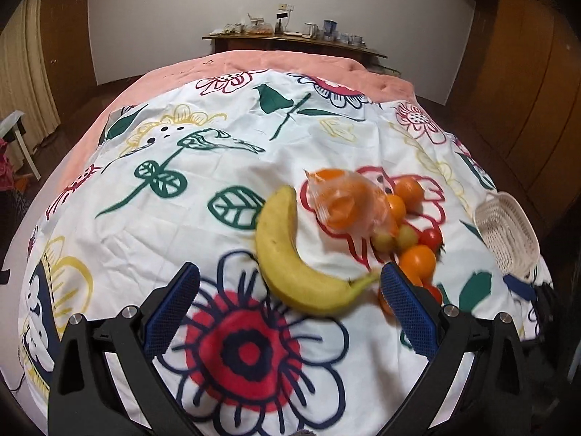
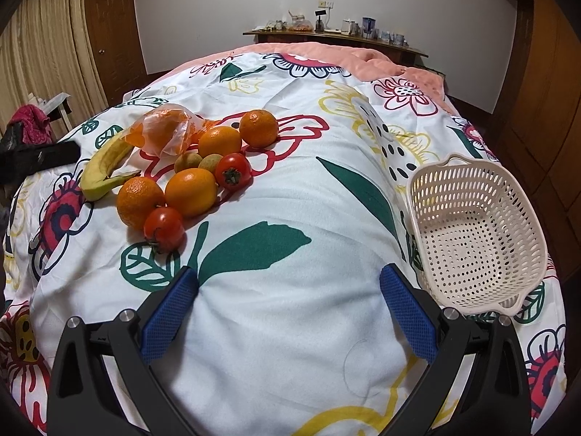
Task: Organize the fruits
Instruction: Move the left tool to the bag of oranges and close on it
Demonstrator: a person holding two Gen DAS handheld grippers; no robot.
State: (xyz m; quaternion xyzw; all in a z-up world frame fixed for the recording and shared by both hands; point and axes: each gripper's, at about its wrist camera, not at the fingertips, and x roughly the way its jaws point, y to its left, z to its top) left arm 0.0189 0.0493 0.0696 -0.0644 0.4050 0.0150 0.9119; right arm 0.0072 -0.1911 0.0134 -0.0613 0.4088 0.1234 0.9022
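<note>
Both grippers, left gripper [image 1: 289,283] and right gripper [image 2: 289,285], were wide open, holding nothing. Banana [image 2: 103,169], oranges [image 2: 190,192] and tomatoes [image 2: 164,229] sat piled on the floral sheet [image 2: 290,218], well apart from the white basket [image 2: 475,232].

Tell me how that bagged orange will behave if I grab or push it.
The bagged orange sits in loose, crinkled clear plastic, so the film may slip or bunch under the pads. Gripping only the film would probably leave it dangling. The round fruit could roll on the soft bedspread toward the banana.

Fruit cluster [image 2: 189,170] lying on bedspread [image 2: 290,189], left; banana [image 2: 105,167] sitting at its left edge; basket [image 2: 475,232] resting well apart, right; sideboard [image 2: 337,41] standing behind.
</note>
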